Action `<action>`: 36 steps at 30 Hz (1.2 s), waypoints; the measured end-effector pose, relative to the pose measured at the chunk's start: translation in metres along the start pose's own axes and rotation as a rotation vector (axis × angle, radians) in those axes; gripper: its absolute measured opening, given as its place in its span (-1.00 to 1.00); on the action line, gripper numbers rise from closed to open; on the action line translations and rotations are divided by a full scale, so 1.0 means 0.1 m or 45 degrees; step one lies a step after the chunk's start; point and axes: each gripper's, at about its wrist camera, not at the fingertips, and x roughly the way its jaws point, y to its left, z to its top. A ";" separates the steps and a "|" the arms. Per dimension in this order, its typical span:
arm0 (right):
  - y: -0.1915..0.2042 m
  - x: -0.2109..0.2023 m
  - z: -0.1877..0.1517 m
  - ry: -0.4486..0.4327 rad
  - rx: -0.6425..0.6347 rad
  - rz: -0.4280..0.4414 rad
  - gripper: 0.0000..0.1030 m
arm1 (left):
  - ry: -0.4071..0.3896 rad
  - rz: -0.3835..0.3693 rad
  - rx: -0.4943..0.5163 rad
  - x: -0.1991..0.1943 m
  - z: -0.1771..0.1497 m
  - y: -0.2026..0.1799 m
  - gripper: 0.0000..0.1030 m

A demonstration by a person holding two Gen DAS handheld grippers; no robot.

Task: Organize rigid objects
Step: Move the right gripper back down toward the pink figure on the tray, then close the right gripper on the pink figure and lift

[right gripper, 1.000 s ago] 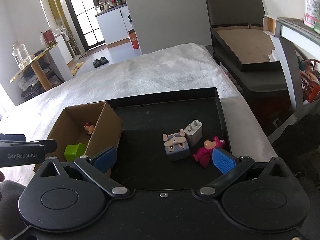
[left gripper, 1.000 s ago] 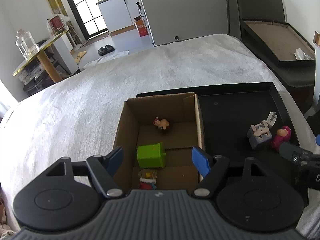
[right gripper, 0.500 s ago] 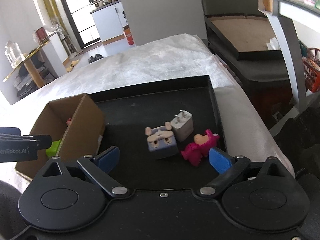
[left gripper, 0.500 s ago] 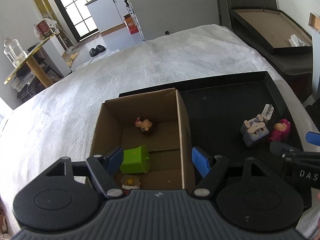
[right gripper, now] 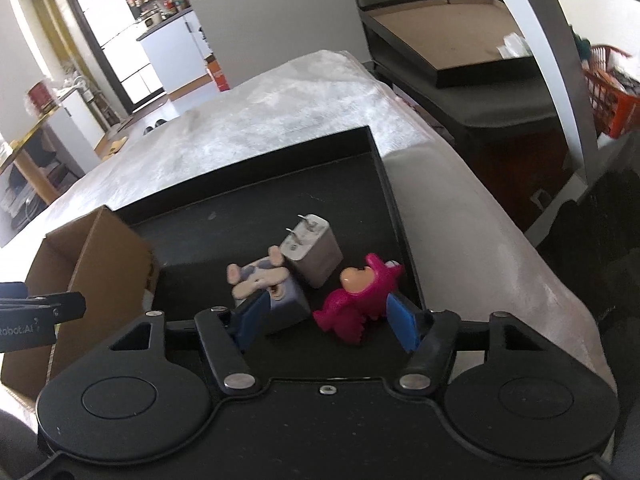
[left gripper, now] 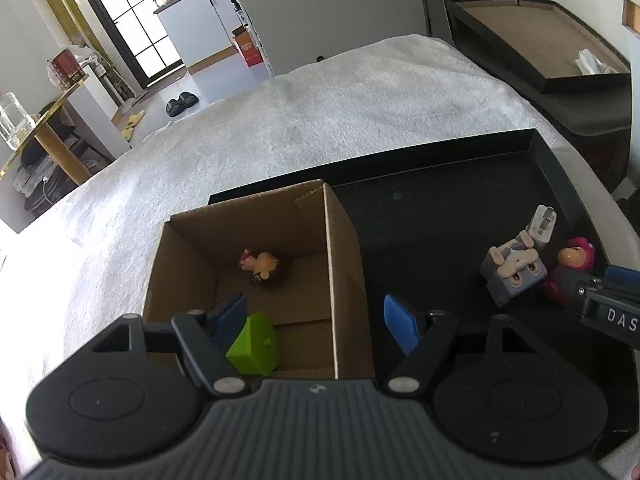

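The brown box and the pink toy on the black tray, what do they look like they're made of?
The brown box looks like plain corrugated cardboard: matte brown walls, a pale cut edge and folded flaps. The pink toy looks like moulded hard plastic: even bright colour, a slight sheen and crisp little spikes, though soft vinyl can't be ruled out.

1 cardboard box [left gripper: 248,216] (2 toys seen inside), 1 tray [right gripper: 248,200], 3 items on it
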 end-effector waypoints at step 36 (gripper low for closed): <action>0.05 0.18 -0.25 0.117 -0.102 -0.109 0.00 | 0.054 0.031 0.034 0.17 -0.21 -0.06 0.44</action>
